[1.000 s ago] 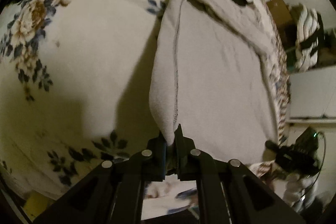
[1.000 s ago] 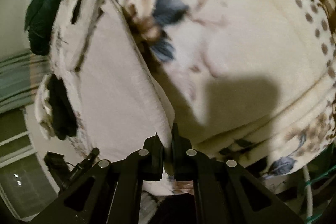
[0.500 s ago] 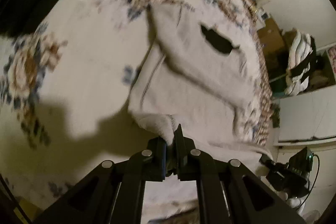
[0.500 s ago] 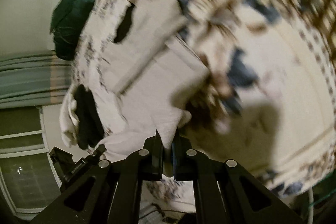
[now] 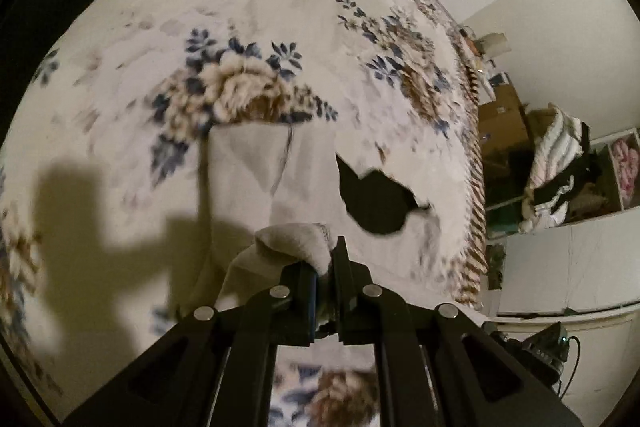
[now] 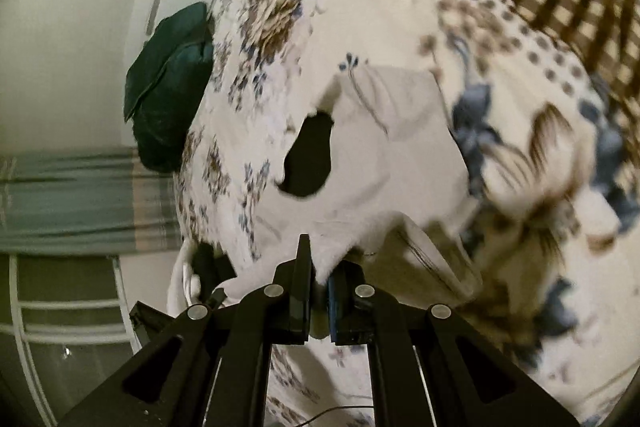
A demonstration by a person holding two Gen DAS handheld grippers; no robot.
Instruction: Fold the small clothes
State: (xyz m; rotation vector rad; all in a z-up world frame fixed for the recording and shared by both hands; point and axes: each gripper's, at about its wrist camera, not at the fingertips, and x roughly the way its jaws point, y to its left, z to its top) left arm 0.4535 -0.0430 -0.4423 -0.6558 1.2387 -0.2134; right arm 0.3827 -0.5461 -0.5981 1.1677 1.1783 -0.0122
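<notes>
Left gripper (image 5: 325,269) and right gripper (image 6: 319,273) each clamped on a corner of the white garment (image 5: 304,183) lying on the floral bed (image 5: 120,75); for a clean fold, keep both corners level and lay them squarely along the far edge.

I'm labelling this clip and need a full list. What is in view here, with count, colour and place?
garment: one, pale grey-white, lying on the bed, its near edge lifted by both grippers
dark opening in the garment: one, black, right of middle
bedspread: one, cream with blue and brown flowers, under the garment
cushion: one, dark green, at the bed's far end
pile of clothes: one, white and black, beside the bed
left gripper: black, shut on the garment
right gripper: black, shut on the garment
</notes>
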